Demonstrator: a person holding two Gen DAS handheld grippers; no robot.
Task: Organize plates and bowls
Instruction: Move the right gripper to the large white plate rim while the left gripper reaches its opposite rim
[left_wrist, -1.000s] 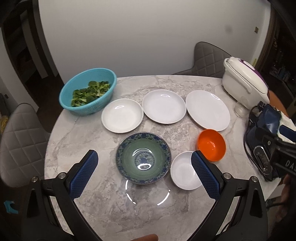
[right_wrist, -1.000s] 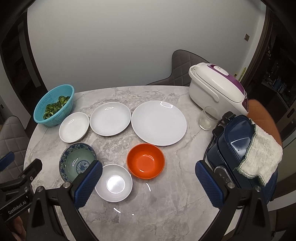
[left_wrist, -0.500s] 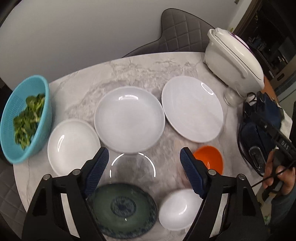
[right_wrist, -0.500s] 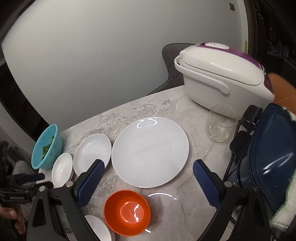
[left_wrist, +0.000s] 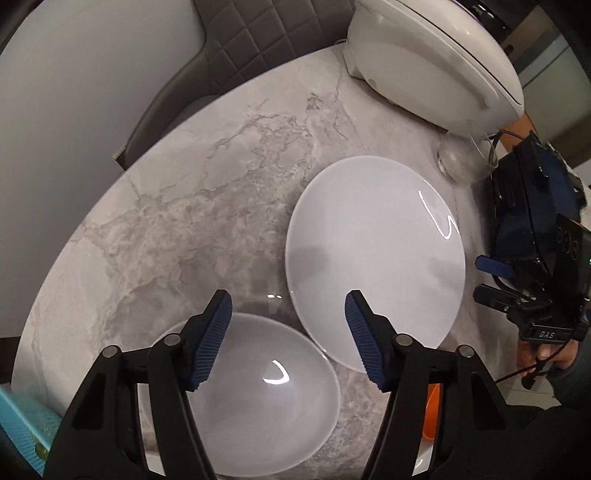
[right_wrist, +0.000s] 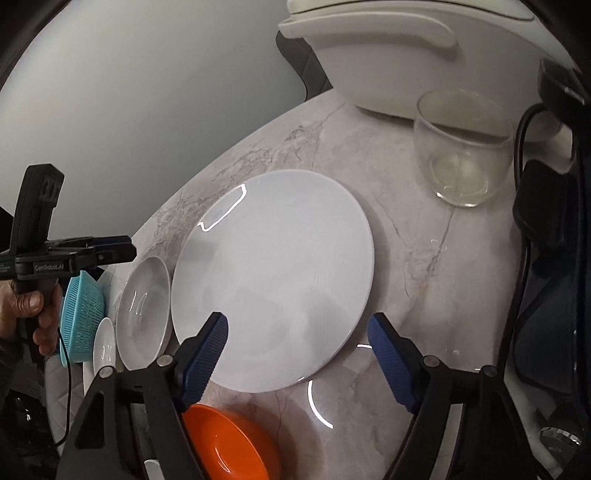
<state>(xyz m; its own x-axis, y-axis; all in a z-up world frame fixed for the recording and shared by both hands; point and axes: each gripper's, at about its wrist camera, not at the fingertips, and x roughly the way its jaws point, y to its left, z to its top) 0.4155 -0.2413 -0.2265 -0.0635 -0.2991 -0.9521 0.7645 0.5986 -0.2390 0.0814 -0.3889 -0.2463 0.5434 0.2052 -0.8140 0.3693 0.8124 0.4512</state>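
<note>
Three white plates (right_wrist: 273, 280) sit in a row mid-frame, one orange bowl (right_wrist: 229, 443) at the bottom. Both grippers point steeply down: left gripper (left_wrist: 288, 332) and right gripper (right_wrist: 297, 350) have just been closing, nothing between their jaws.

Lettering "DAS" in pale capitals on the black body of the right tool (left_wrist: 493, 280), lower right of the left wrist view. Lettering "GenRobot.AI", partly blurred, in pale print on the black body of the left tool (right_wrist: 110, 251), at the left edge of the right wrist view. No other legible text.
</note>
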